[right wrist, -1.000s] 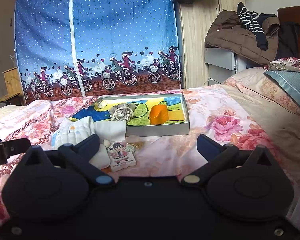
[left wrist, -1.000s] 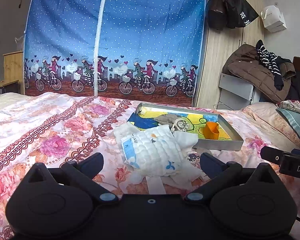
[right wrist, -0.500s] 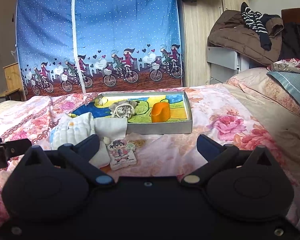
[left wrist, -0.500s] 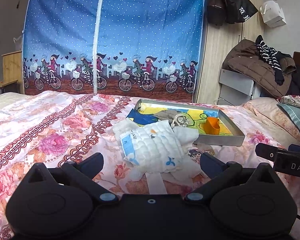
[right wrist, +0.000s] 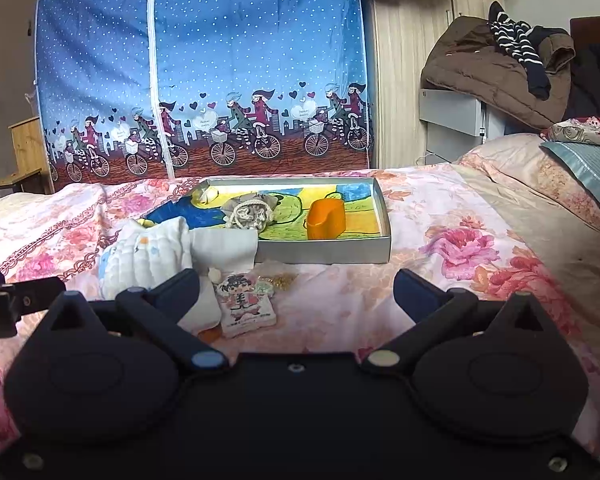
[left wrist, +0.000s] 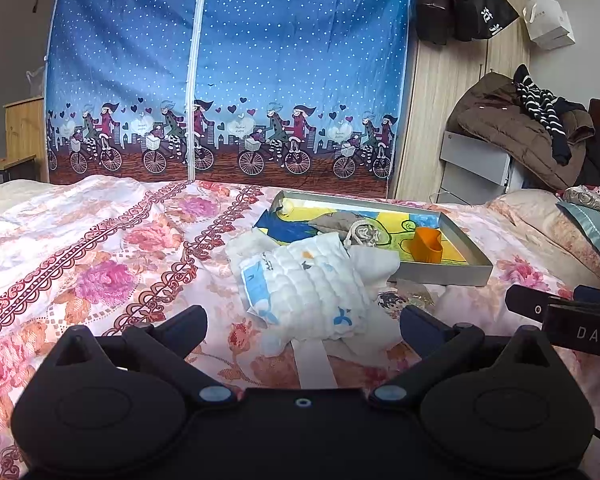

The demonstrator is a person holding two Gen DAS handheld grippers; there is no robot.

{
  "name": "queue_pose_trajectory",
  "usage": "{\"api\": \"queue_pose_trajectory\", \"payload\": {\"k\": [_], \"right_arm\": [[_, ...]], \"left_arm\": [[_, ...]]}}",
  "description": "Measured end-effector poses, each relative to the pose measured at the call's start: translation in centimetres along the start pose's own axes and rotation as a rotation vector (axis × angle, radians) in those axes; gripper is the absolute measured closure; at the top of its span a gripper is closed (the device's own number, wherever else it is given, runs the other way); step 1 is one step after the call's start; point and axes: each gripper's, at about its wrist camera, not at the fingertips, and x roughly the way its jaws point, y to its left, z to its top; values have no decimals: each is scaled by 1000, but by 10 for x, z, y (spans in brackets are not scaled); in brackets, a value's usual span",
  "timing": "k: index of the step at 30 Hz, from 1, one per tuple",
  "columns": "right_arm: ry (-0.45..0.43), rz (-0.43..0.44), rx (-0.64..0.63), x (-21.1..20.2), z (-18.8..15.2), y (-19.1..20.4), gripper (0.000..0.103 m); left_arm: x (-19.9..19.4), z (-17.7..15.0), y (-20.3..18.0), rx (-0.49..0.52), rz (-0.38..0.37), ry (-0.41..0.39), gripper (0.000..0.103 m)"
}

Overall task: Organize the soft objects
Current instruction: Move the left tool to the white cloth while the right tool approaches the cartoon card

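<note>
A white quilted cloth with blue prints lies crumpled on the floral bedspread, in front of a grey tray. Inside the tray sit an orange soft cup and a grey drawstring pouch. A small cartoon-figure pillow lies near the cloth. My left gripper is open just short of the cloth. My right gripper is open above the cartoon pillow, holding nothing.
A blue fabric wardrobe with a bicycle print stands behind the bed. A brown coat is piled on grey drawers at the right. Pillows lie at the right edge. The right gripper's side shows in the left wrist view.
Both grippers have drifted slightly forward and lower toward the cloth and tray. Nothing was grasped or displaced.
</note>
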Motion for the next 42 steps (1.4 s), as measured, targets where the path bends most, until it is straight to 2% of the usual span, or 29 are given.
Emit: {"api": "queue_pose_trajectory", "payload": {"k": [22,25,28,34,38,42], "right_arm": [[19,-2,-9,4,-1,3,0],[54,-2,-82,9,-1,7,0],[104,12,-188,19,-2,12,0],[172,79,-234,41,-3,22,0],[193,92,-306,61,-6,29,0],[211,112,-253,79,-6,25,0]], "left_arm": [[7,-3,0,2,-4,41,1],[13,-4,2,-5,-20,115,1],[18,-5,6,-27,-33,152,1],[34,-9,4,-7,-65,224,1],[49,-10,9,-27,-75,246,4],[60,-5,19,-83,-94,219,7]]}}
